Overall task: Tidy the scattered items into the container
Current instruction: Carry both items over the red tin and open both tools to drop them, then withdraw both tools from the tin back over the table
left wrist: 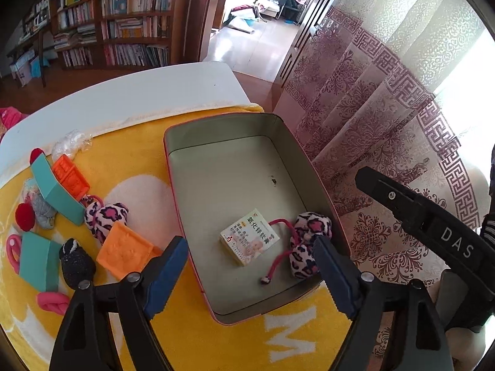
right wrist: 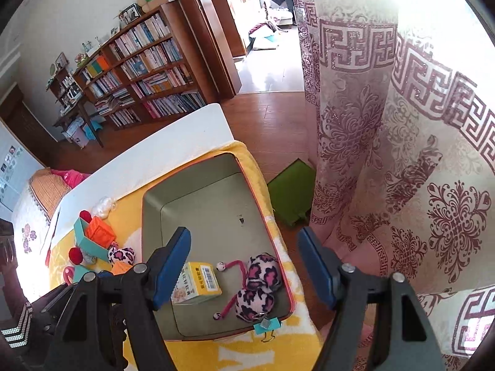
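A grey metal tin with a red rim [left wrist: 235, 157] [right wrist: 198, 198] sits on a yellow towel [left wrist: 136, 160]. Inside lie a small yellow medicine box [left wrist: 249, 236] [right wrist: 196, 283] and a pink leopard plush hair tie [left wrist: 306, 244] [right wrist: 261, 284]. My left gripper [left wrist: 247, 278] is open and empty above the tin's near end. My right gripper [right wrist: 244, 272] is open and empty above the tin; its body shows in the left wrist view [left wrist: 427, 225]. Left of the tin lie two teal boxes [left wrist: 57, 188], two orange lids [left wrist: 123, 253], another leopard hair tie [left wrist: 106, 219], a black sock [left wrist: 75, 267] and pink hair ties [left wrist: 52, 302].
The towel lies on a white table [left wrist: 123, 92]. A patterned curtain [left wrist: 386, 108] hangs close on the right. A teal binder clip [right wrist: 266, 324] is on the tin's near rim. A green mat [right wrist: 290, 191] lies on the wooden floor. Bookshelves [left wrist: 123, 21] stand behind.
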Available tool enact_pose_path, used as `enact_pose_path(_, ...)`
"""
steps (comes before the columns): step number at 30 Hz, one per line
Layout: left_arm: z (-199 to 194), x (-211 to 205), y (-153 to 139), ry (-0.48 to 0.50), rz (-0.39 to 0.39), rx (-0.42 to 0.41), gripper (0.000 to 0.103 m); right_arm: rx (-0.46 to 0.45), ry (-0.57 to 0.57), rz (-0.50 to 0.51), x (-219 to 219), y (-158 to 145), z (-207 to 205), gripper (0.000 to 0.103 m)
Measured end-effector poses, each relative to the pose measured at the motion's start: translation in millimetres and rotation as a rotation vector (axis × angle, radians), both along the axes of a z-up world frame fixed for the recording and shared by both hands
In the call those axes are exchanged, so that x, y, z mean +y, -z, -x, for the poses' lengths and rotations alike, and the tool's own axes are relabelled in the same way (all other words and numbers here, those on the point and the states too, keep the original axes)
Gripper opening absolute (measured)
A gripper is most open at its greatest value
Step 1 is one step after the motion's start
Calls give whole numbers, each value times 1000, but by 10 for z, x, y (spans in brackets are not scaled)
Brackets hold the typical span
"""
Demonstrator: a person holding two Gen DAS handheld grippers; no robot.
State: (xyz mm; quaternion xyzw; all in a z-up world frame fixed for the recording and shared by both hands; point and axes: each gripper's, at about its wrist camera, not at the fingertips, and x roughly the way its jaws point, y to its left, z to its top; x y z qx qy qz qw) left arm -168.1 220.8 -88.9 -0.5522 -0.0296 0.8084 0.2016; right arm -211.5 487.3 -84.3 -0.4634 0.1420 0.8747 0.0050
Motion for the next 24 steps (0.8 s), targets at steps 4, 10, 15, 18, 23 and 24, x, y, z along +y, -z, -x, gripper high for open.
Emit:
enact_pose_path(4, -26, -49, 15, -12, -1, -5, 85, 2, 5, -4, -17, -13, -13, 75)
enact_pose_path(10, -73, -220, 6, -53, 19, 2, 85, -12, -7, -8, -102, 25, -40, 76)
enact_pose_path(15, -128, -420, -11, -93, 32, 6, 85, -23, -27, -7, -201, 70, -48, 76)
enact_pose_path(18, -154, -575, -1, -125, 39, -3, 85, -30, -47, -9, -285, 94, -61, 76)
enact_pose_path(23, -218, -891, 37, -187, 53, -16, 85, -42, -83, -9, -468, 137, -89, 76)
enact_pose_path(24, -228, -969, 49, -203, 55, -18, 85, -45, -92, -9, -512, 146, -96, 76)
